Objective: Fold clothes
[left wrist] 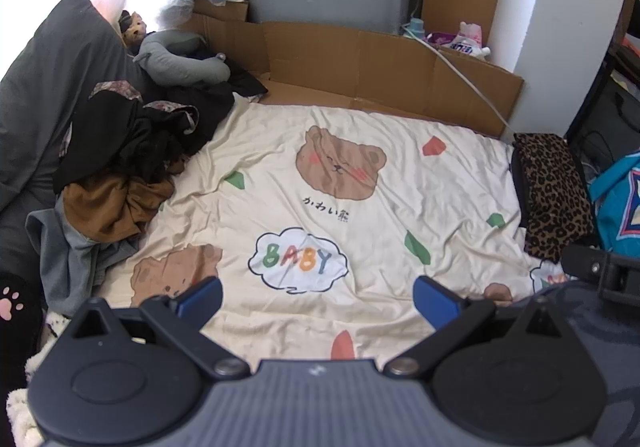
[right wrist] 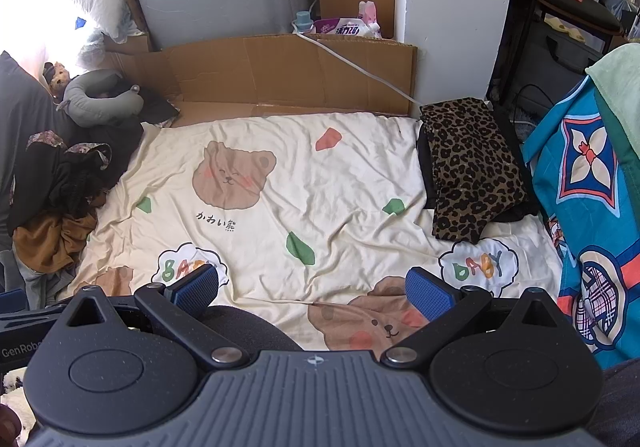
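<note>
A heap of unfolded clothes (left wrist: 120,167), black, brown and grey-blue, lies at the left of the bed; it also shows in the right wrist view (right wrist: 60,207). A folded leopard-print garment (left wrist: 556,199) rests on a black one at the bed's right edge, also seen in the right wrist view (right wrist: 472,171). My left gripper (left wrist: 318,299) is open and empty, above the cream bear-print sheet (left wrist: 360,215). My right gripper (right wrist: 312,289) is open and empty over the same sheet (right wrist: 320,187), to the right of the left one.
A cardboard sheet (left wrist: 360,59) lines the wall behind the bed. A grey neck pillow (left wrist: 180,59) and dark pillow (left wrist: 52,79) lie at the back left. A white cable (right wrist: 360,67) runs down the cardboard. A blue patterned cloth (right wrist: 592,187) hangs at the right.
</note>
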### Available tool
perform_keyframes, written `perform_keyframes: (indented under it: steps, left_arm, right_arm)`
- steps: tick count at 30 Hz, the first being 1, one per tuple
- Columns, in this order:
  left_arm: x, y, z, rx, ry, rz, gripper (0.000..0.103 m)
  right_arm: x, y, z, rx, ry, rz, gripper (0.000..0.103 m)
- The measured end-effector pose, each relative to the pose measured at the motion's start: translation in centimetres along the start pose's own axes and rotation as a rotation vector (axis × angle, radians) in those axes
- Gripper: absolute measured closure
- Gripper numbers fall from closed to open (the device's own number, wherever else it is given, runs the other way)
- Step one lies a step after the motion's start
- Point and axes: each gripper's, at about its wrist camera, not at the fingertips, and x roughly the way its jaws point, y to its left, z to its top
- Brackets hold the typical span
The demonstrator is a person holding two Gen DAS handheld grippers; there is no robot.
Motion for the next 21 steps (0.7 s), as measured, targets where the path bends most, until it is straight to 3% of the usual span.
perform_keyframes:
  steps: [21]
  left_arm:
    - [-0.16, -0.37, -0.14, 0.006, -0.007, -0.009, 0.001]
  right_arm:
    - [0.00, -0.01, 0.06, -0.010, -0.009, -0.017, 0.001]
